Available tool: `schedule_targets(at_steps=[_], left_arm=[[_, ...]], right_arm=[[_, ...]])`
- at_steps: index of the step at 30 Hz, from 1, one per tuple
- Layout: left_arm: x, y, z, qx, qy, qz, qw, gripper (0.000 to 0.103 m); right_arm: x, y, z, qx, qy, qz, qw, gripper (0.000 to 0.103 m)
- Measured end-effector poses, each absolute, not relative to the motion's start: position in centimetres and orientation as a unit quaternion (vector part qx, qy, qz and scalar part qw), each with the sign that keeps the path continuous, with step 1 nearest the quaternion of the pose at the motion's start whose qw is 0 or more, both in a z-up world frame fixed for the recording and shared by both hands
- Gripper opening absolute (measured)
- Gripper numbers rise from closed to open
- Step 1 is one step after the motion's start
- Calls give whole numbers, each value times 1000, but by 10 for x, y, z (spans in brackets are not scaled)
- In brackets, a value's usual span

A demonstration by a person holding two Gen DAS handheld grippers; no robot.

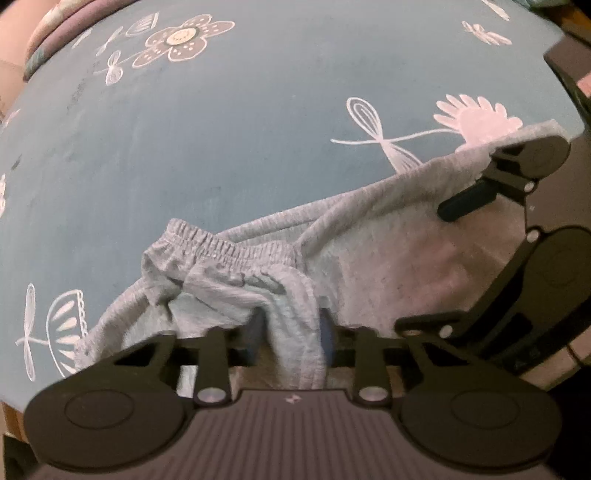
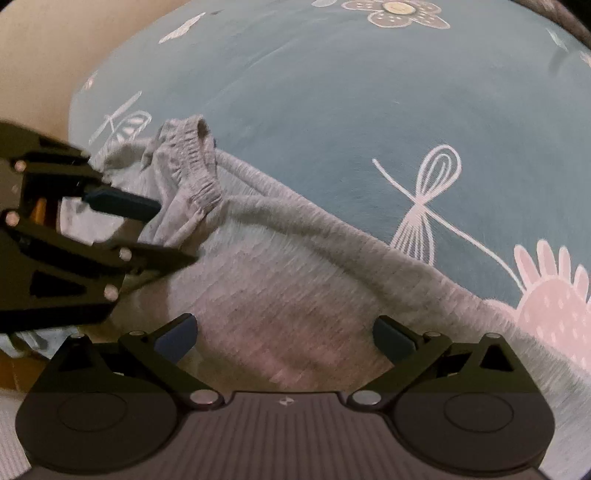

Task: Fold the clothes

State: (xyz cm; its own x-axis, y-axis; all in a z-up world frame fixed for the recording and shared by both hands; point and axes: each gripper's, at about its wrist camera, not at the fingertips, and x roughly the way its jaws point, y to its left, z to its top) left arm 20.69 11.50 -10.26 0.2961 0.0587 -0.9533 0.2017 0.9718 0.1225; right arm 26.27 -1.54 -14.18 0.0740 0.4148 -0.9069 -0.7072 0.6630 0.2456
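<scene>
Garment: light grey knitted cotton shorts with a gathered elastic waistband, spread crumpled on the bed sheet, directly ahead of and under both tools.
Surface: teal-blue bed sheet printed with white line-drawn flowers and leaves; bare cloth beyond the tools' tips.
Left tool: black two-finger tool with dark blue pads, pointing steeply down; fingers drawn together and clamped on a bunched fold of the grey fabric just below the waistband, cloth running down between the pads toward the camera.
Right tool: same black build, dark blue pads spread wide apart; flat grey fabric lying between and below them, pads not pressing it.
Relation: left tool seen at the left edge of the right view, tips at the waistband; right tool at the far right edge of the left view, over the shorts' other end.
Far corner: folded patterned pink bedding, well beyond the left tool.
</scene>
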Motion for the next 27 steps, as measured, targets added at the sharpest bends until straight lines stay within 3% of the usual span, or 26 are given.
schedule_targets(at_steps=[12,18,25,27], left_arm=[[178,176,-69,55,596,48,799,6],[159,234,-83,15,624,159,765,6],[149,267,-87,-44,623,200,755,15],[151,269,-77,-48,602,190,774,29]], right_arm=[[254,-11,-139,-175,550,385,720,103],[253,-10,-138,-183,549,385,718,103],[251,1,-142,-201,546,387,715,103],[250,2,-142,-205,546,386,715,103]])
